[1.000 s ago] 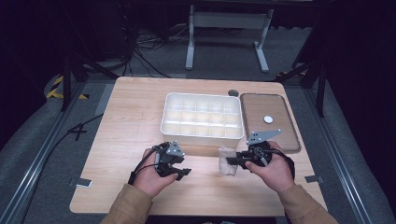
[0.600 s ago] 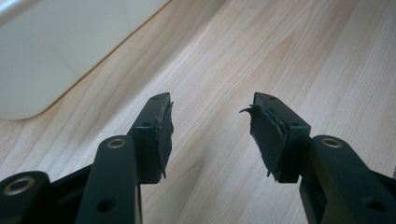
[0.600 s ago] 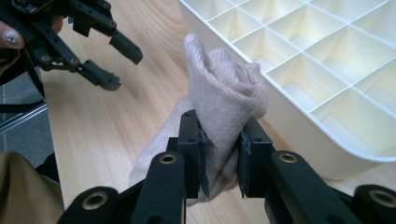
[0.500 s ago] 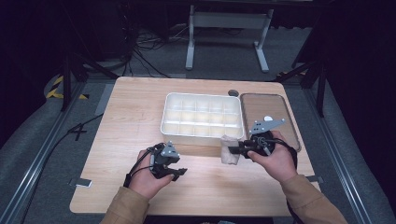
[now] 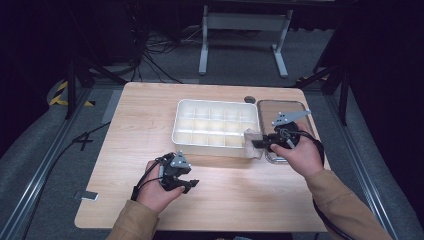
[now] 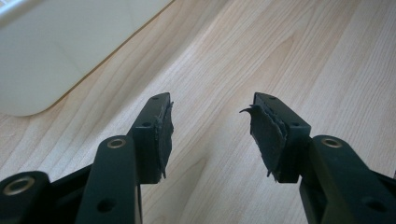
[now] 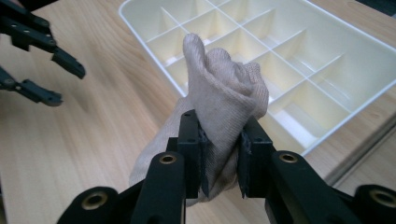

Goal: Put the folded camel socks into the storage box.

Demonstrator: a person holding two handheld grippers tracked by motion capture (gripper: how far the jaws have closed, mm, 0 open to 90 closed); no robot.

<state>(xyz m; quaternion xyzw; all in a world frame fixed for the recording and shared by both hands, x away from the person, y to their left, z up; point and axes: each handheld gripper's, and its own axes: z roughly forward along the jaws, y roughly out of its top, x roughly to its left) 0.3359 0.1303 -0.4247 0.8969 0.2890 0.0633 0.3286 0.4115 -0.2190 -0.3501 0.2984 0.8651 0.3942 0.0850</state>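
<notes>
place: lab/studio | evidence: metal frame rails [image 5: 45, 165], floor cables [image 5: 150, 60], dark surround

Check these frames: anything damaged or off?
Yes. The left gripper has worn pads: the rubber is frayed and peeling at the edges. It hangs open over the table. The right gripper is clamped on a bunched beige cloth by the compartment tray's corner.
</notes>
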